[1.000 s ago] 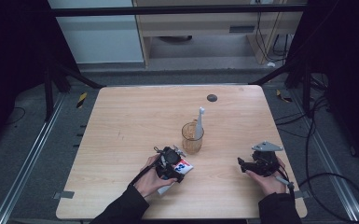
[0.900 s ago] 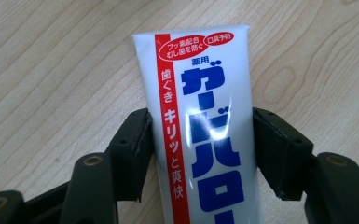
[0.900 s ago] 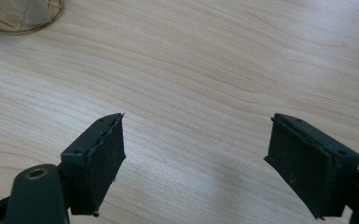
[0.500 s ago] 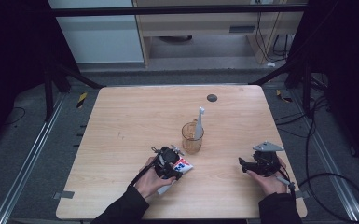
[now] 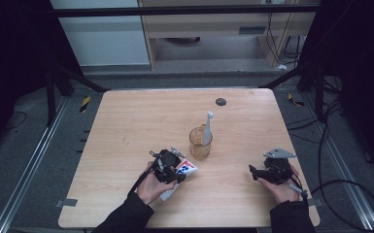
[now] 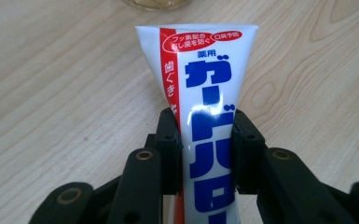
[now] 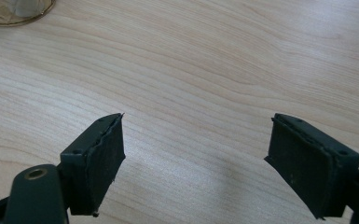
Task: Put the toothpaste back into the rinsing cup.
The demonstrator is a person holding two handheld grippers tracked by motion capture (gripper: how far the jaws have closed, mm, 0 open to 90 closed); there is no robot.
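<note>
A white toothpaste tube (image 6: 205,88) with blue and red print sits between the jaws of my left gripper (image 6: 204,135), and both pads press its sides. Those jaws have just been closing onto it. In the high view the tube (image 5: 188,168) points right and away from my left gripper (image 5: 177,169), near the table's front. Just beyond stands an amber cup (image 5: 200,144) holding a white toothbrush (image 5: 207,127) upright. My right gripper (image 7: 196,154) stands open over bare wood, at the front right (image 5: 253,171) in the high view.
A small black disc (image 5: 220,101) lies near the far edge of the wooden table (image 5: 126,116). The cup's rim shows at the top of the left gripper view (image 6: 156,3) and at the top left of the right gripper view (image 7: 14,11).
My left gripper's jaws have shut on the toothpaste tube and the hand has risen slightly. The right hand has stayed put.
</note>
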